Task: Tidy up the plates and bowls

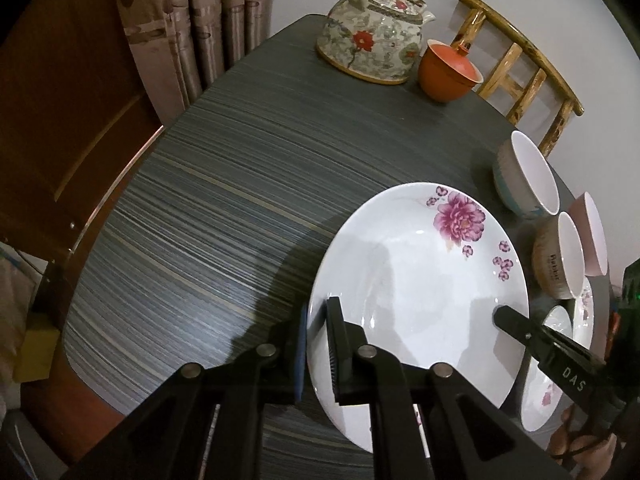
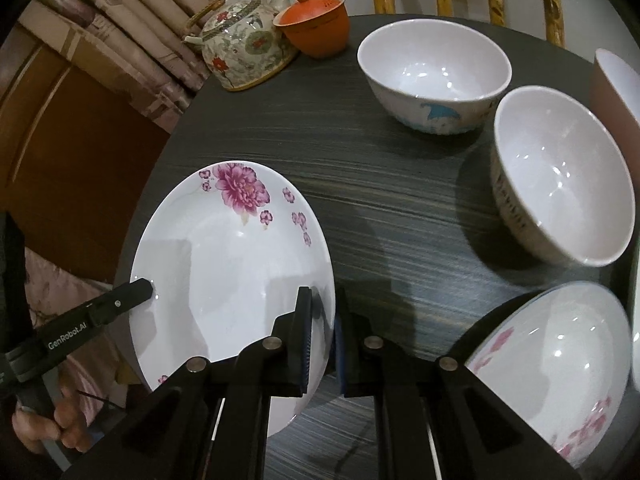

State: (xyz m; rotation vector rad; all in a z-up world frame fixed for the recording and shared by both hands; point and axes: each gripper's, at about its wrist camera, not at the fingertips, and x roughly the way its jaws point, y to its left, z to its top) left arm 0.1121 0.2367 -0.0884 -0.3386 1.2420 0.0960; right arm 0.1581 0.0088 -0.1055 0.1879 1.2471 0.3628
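White plate (image 1: 416,280): porcelain with a purple flower on its far rim, held over the dark striped tabletop (image 1: 208,208), its near side gripped from both edges.
Left gripper (image 1: 318,344): fingers clamped on the plate's left rim, one pad under it and one on top.
Right gripper (image 2: 324,332): fingers closed on the plate's right rim in the same way; a hand (image 2: 60,420) holds the other tool at the plate's far edge in this view.
Bowls: a blue-patterned bowl (image 2: 434,72) stands beyond the plate to its right, a lettered bowl (image 2: 560,176) nearer, a pink one (image 2: 616,80) at the edge of view.
Second plate (image 2: 560,368): pink blossoms, to the right of the held plate and just beside it.
Teapot (image 1: 372,36): floral, far beyond the plate, with an orange lidded cup (image 1: 448,70) touching it.
Chair (image 1: 516,68): bamboo, behind the tabletop.
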